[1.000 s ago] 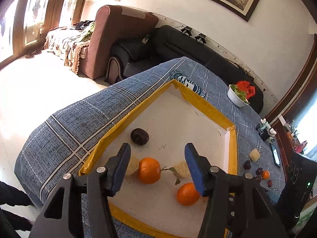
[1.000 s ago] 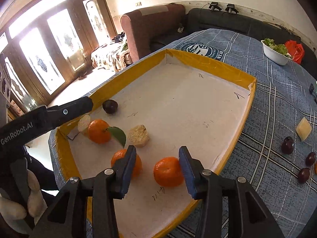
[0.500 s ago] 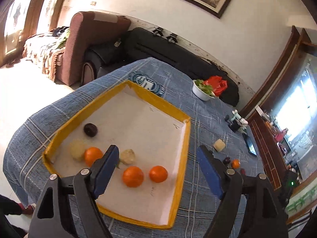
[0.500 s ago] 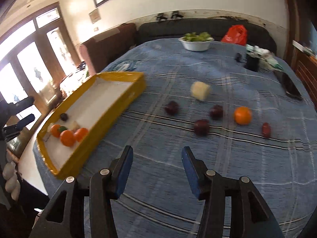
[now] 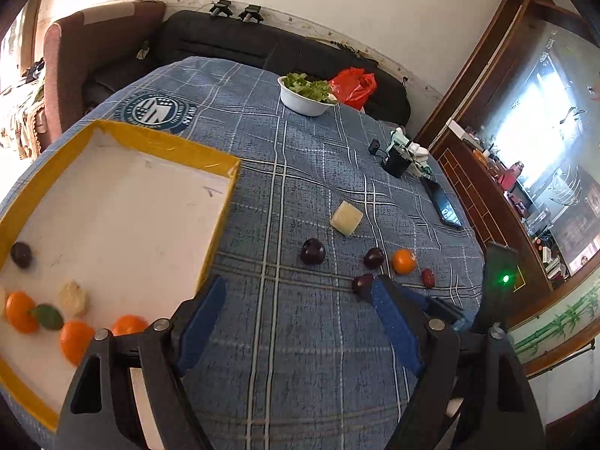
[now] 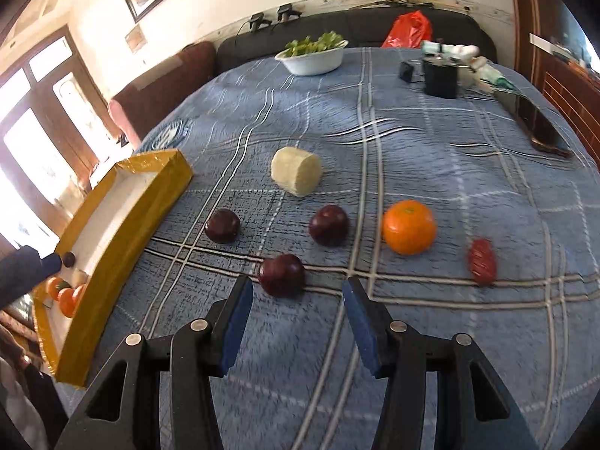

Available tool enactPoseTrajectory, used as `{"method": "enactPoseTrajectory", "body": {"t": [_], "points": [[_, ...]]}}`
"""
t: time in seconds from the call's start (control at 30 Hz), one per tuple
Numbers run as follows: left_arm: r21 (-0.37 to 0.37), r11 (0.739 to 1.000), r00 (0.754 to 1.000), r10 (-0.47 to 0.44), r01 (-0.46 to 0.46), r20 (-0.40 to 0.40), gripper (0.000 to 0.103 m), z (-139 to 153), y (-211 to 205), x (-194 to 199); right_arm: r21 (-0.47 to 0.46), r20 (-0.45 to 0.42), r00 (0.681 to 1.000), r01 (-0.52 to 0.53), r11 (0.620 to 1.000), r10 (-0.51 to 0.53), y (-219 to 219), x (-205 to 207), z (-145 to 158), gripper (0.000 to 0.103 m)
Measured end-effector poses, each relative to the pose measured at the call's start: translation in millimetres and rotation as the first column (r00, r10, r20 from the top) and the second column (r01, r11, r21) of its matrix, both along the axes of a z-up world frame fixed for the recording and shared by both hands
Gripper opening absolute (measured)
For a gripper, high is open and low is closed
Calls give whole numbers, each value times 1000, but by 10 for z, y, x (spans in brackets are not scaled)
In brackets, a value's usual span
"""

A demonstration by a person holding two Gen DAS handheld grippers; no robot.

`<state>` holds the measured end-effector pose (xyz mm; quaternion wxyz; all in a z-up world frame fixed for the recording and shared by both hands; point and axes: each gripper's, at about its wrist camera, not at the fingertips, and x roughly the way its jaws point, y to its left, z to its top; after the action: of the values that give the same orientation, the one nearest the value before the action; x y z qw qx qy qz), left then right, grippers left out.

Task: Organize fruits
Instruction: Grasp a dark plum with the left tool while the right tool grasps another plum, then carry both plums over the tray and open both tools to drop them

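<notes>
A yellow-rimmed white tray (image 5: 221,202) (image 6: 123,225) holds three oranges (image 5: 75,339), a dark plum (image 5: 20,254) and a pale chunk (image 5: 73,297). On the blue checked cloth lie three dark plums (image 6: 282,274) (image 6: 328,224) (image 6: 222,225), an orange (image 6: 409,226), a small red fruit (image 6: 482,261) and a pale yellow block (image 6: 296,170). My right gripper (image 6: 296,292) is open and empty, just short of the nearest plum. My left gripper (image 5: 296,292) is open and empty above the cloth, right of the tray. The right gripper's finger shows in the left wrist view (image 5: 438,305).
A white bowl of greens (image 6: 311,54) and a red bag (image 6: 407,30) stand at the table's far side. A black cup (image 6: 440,75) and a phone (image 6: 540,127) lie at the far right. Sofas stand behind the table.
Both grippers have swung right, away from the tray, toward the loose fruit on the cloth. The right gripper has come close to the plums. Both stay open and empty.
</notes>
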<state>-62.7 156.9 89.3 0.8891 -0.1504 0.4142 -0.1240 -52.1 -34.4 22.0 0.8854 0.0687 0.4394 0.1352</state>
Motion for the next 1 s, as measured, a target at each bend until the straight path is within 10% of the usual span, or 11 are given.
{"method": "enactPoseTrajectory", "body": {"t": [0.17,0.63,0.77,1.0], "points": [[8,1000,999,-17,18,-51,75,-216,-172,378,19,16,999,-38,999,38,73,53,-90,31],[153,987,992,-40,58,-120,55,-762,-580,862,32,-3,1000,-7,999,7,-45,-1,-81,31],[222,970,993,-83,100,-84,25,-754,-723,836,31,-5,1000,-4,1000,5,-41,5,-77,32],[190,979,997,-67,73,-37,25,-476,-582,612,41,25,1000,-1,999,0,-67,2,-38,32]]}}
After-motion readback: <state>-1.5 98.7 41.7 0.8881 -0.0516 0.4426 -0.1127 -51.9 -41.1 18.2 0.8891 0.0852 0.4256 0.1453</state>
